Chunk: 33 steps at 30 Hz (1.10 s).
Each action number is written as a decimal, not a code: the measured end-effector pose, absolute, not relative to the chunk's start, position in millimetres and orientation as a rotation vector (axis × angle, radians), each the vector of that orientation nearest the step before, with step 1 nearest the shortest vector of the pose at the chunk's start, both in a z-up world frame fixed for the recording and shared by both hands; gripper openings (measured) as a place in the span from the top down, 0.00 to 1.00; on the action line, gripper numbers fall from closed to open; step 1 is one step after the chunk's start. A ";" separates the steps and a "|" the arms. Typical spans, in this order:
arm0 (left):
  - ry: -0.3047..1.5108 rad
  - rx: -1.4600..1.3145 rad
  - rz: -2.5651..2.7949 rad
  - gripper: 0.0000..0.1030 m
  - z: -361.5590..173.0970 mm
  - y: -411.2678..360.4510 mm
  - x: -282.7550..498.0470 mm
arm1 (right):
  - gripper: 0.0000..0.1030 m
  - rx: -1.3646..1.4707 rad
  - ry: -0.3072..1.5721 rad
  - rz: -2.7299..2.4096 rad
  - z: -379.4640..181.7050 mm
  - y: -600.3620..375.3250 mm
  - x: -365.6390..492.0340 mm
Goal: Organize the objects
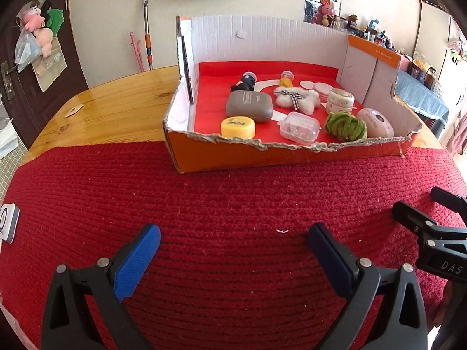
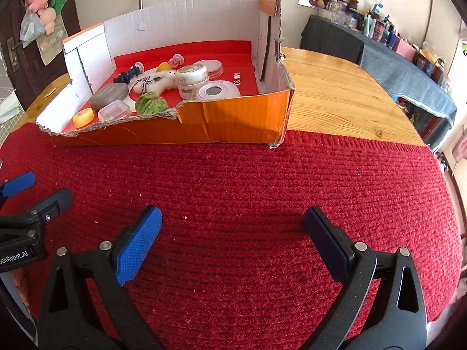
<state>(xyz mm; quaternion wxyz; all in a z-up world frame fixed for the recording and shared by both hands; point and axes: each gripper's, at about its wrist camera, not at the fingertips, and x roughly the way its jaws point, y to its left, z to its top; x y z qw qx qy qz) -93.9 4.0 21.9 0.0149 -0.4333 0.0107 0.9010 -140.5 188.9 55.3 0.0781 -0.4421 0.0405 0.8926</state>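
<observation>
1. The left gripper [image 1: 233, 245] hovers over the red knitted mat [image 1: 233, 204] with its blue-padded fingers [image 1: 137, 262] spread wide apart and nothing between them.
2. The right gripper [image 2: 232, 230] hovers over the same mat, fingers likewise spread wide and empty.
3. The cardboard box [image 1: 292, 151] sits on the far edge of the mat on the wooden counter [image 1: 116, 102]. Its outside is orange, its inside white, its front rim torn and ragged, and its floor covered with a red sheet.
4. Inside the box lie a yellow round tin [image 1: 238, 127], a grey case [image 1: 249, 106], a clear plastic case [image 1: 299, 128], a green yarn bundle [image 1: 346, 127], a white fluffy toy [image 1: 297, 99], a small cream jar [image 1: 340, 100], a pink oval case [image 1: 375, 122] and two small figurines at the back.
5. The left wrist view alone shows the counter to the left of the box and a small white device [image 1: 7, 223] at the mat's left edge.
6. The right wrist view alone shows the bare counter to the right of the box, the printed word "MINISO" on the red sheet, and a side table [image 2: 394, 67] crowded with bottles.
</observation>
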 end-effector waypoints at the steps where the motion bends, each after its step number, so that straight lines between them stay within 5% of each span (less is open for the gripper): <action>1: 0.023 -1.354 2.805 0.00 21.6 3.6 -94.1 | 0.00 -1.326 0.119 2.669 55.0 188.9 -140.2; 33: 0.025 -1.357 2.812 0.00 21.2 3.5 -99.2 | 0.00 -1.326 0.107 2.665 54.3 188.4 -139.2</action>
